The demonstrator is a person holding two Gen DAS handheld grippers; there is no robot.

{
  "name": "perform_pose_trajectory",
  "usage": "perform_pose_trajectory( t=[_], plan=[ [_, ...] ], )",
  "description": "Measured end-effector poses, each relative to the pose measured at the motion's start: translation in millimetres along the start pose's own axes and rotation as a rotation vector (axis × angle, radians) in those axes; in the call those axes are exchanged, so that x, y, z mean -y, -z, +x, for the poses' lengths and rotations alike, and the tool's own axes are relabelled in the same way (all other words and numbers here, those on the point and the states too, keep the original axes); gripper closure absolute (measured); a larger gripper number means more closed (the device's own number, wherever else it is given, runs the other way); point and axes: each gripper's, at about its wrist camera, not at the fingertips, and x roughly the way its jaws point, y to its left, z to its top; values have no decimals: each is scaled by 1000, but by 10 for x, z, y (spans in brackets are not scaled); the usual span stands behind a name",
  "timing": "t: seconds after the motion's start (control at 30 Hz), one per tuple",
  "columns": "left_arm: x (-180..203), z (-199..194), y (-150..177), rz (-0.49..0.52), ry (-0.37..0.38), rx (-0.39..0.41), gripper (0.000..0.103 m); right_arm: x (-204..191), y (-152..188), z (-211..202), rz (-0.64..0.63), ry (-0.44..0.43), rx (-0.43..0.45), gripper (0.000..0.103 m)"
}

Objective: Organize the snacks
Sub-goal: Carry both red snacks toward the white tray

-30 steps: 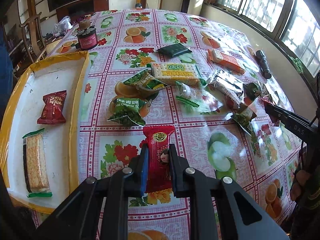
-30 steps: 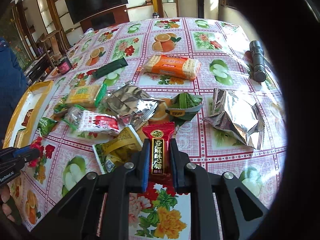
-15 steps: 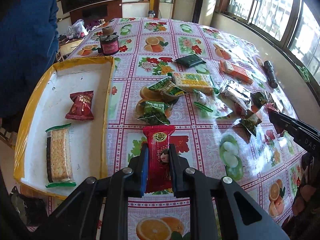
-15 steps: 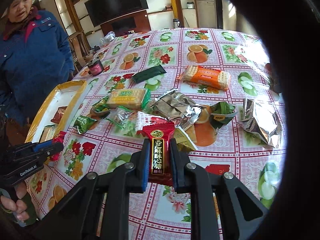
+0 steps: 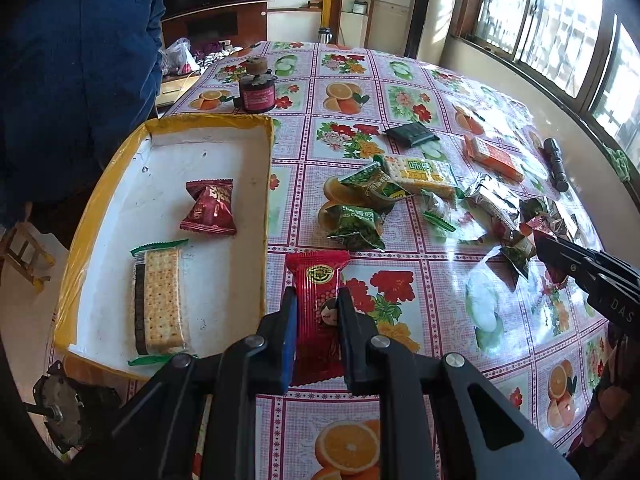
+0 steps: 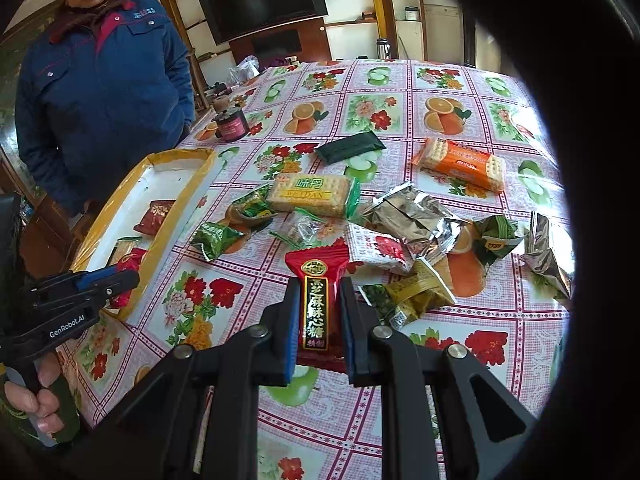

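**Both claws holding red candy packets above the bench**

The left claw point(image 5: 317, 312) is clamping a red candy packet with a doll face point(image 5: 318, 300) between its pads, holding it just right of the near corner of the yellow-rimmed tray point(image 5: 267, 184). The right claw point(image 6: 320, 316) is gripping a red candy packet with gold lettering point(image 6: 316, 300) in the same way, over the flowered tablecloth point(image 6: 208, 304) of the bench.

Inside the tray a green-edged cracker pack point(image 5: 160, 300) is lying near the front, and a dark red pouch point(image 5: 210, 208) is sitting beyond it. To the right of the tray, loose snacks are lying in a heap: green pouches point(image 5: 354, 224), a yellow-green cracker pack point(image 6: 312, 196), silver foil packs point(image 6: 416, 220), and farther off an orange cracker pack point(image 6: 460, 164) and a dark flat packet point(image 6: 350, 146). A dark jar point(image 5: 257, 94) is standing past the tray's far end, and a black flashlight point(image 5: 557, 164) is lying at the far right.

A person in a blue jacket point(image 6: 104, 92) is standing at the bench's left side.
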Motion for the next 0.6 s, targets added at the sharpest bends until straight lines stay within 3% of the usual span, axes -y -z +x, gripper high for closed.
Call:
perform_pose_trajectory(
  t=[0.6],
  plan=[
    [-471,-83,45,-85,-36,10,86,-642,-97,162,-80,-116,-18,83]
  ],
)
